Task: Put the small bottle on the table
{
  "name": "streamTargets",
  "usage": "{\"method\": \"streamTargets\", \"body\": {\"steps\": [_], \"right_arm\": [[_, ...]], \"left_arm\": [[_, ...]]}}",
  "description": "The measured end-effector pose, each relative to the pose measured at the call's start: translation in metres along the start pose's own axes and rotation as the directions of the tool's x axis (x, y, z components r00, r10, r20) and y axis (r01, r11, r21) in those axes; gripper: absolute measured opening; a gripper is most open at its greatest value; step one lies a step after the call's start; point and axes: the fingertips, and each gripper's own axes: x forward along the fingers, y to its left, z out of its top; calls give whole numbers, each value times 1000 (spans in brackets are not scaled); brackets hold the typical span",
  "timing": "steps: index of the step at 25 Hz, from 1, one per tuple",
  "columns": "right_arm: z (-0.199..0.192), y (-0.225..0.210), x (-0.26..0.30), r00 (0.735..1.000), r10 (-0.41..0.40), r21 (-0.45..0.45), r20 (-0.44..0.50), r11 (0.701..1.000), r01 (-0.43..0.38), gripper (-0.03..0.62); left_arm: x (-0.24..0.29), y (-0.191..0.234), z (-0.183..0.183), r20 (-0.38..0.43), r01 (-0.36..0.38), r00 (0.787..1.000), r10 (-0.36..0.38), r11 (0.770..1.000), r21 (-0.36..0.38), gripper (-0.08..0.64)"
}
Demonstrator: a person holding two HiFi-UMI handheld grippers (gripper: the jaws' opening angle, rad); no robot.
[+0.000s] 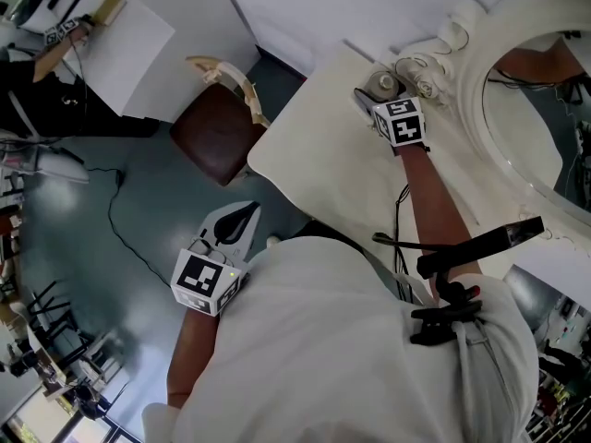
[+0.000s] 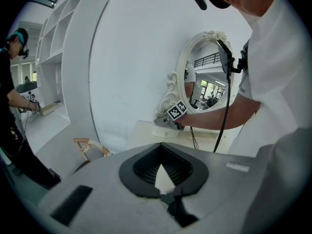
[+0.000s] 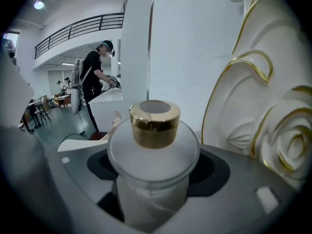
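Filling the right of the head view, a white table [image 1: 314,173] stands over a grey floor [image 1: 83,247]; an ornate white mirror [image 1: 473,81] takes up its far side, and its carved base, with a gold-edged rose [image 3: 287,145], crowds in just right of the right gripper [image 1: 377,90]; a chair [image 1: 214,132] with a brown seat sits at the table's left edge; a person in black [image 3: 95,77] works at a counter well apart; a black cable [image 1: 120,220] trails over the floor; the left gripper [image 1: 249,212] hangs off the table above the floor, its jaws met at the tips with nothing in them; the right gripper's jaws are spread wide at the mirror base; the bottle [image 3: 153,155] stands upright between them, with dark gaps on either side of its body and its foot hidden; a gold cap [image 3: 155,123] tops it.
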Motion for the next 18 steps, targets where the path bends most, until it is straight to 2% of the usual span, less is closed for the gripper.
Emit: {"method": "streamTargets", "body": {"steps": [12, 16, 18], "right_arm": [[-21, 7, -26, 996, -79, 68, -46, 994, 82, 393], [-33, 15, -41, 992, -103, 86, -68, 990, 109, 383], [-38, 17, -47, 990, -115, 100, -76, 987, 122, 356]], "left_arm": [[-31, 2, -17, 17, 29, 999, -29, 999, 19, 3], [-42, 0, -23, 31, 48, 998, -49, 998, 33, 3], [-45, 0, -26, 37, 56, 998, -57, 998, 40, 3]]}}
